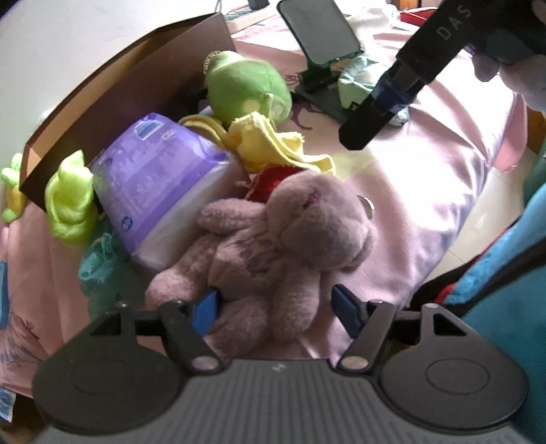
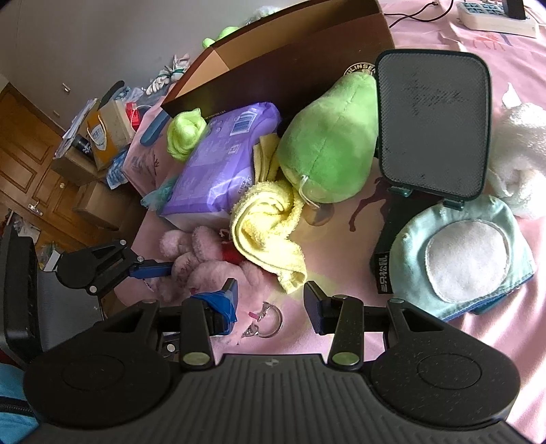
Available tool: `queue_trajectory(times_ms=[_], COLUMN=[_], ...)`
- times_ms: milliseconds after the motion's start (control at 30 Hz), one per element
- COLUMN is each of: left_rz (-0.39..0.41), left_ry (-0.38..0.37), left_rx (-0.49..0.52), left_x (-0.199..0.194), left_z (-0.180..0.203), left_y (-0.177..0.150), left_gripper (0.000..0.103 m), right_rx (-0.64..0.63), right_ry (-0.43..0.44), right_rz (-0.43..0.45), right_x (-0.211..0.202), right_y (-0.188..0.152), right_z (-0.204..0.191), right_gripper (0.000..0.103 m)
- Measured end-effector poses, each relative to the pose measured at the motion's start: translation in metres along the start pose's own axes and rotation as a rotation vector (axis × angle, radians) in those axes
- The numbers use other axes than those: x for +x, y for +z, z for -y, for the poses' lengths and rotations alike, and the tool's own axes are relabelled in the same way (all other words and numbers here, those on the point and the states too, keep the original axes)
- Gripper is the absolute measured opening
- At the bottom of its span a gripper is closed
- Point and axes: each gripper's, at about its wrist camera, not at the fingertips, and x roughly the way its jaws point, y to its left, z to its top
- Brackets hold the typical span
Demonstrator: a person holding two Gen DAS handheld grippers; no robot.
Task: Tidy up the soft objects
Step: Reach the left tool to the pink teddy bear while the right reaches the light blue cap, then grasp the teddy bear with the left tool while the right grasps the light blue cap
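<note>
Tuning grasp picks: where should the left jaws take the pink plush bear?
Probably the pink plush bear across its torso, from above at the feet end: it lies flat, the body is narrower than the head, and the left gripper already straddles it, open.

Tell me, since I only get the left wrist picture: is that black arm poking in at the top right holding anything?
Observer: No. In the right wrist view the right gripper has its fingers apart, and only the pink bedsheet shows between them.
Operator: And the greenish cloth behind it?
Observer: That is a mint cloth with a round white patch sewn on. It lies beside the dark stand.
Operator: Anything beyond the stand?
Observer: A white power strip lies on the sheet.
</note>
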Motion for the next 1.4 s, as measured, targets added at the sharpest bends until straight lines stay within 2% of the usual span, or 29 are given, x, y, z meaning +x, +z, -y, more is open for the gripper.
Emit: queue_trajectory(times_ms=[100,167,333,467,633,767,867,933,1067,1133,1267,1367,1400], left_rz=[0.01,0.017,0.025,0.039,0.067,0.097,0.122,0.133,0.126,0.107,0.134,0.137,0.139], left_ry=[0.006,0.002,-0.039,-0.079,-0.138,-0.189,-0.222,-0.226,-0.195,-0.186,-0.148,-0.111,-0.11], left_rx=[-0.048,-0.081,-0.175,-0.252,-0.36,-0.427,-0.457,-0.465,-0.456,-0.46,-0.436,-0.425,-0.426], left_x=[-0.001,-0.001,-0.006,-0.015,-0.035,-0.046,-0.055,-0.058,-0.054,-0.047,-0.047,-0.041,-0.039], left_z=[-0.003,-0.007,-0.022,-0.031,-0.051,-0.064,-0.071,-0.074,-0.074,-0.074,-0.07,-0.067,-0.066], left_y=[-0.002,-0.001,0.0,0.0,-0.003,-0.002,0.0,0.004,0.006,0.004,0.001,-0.003,-0.005], left_gripper=[0.071,0.05,0.048,0.047,0.046,0.044,0.04,0.032,0.024,0.024,0.028,0.041,0.05], right_rx=[0.0,0.001,0.026,0.102,0.202,0.335,0.43,0.473,0.502,0.511,0.471,0.392,0.356], right_ry=[0.004,0.004,-0.028,-0.081,-0.189,-0.321,-0.335,-0.332,-0.293,-0.235,-0.173,-0.193,-0.22], right_rz=[-0.008,-0.008,0.016,0.05,0.139,0.203,0.231,0.232,0.263,0.26,0.257,0.235,0.231], right_x=[0.0,-0.002,-0.014,-0.035,-0.068,-0.079,-0.074,-0.066,-0.061,-0.057,-0.055,-0.047,-0.043], right_y=[-0.001,-0.002,-0.003,-0.007,-0.008,-0.008,-0.012,-0.016,-0.021,-0.02,-0.019,-0.015,-0.014], right_z=[-0.002,0.0,0.011,0.031,0.062,0.094,0.116,0.128,0.133,0.13,0.114,0.099,0.094], right_gripper=[0.026,0.026,0.026,0.026,0.026,0.026,0.026,0.026,0.028,0.029,0.029,0.029,0.029])
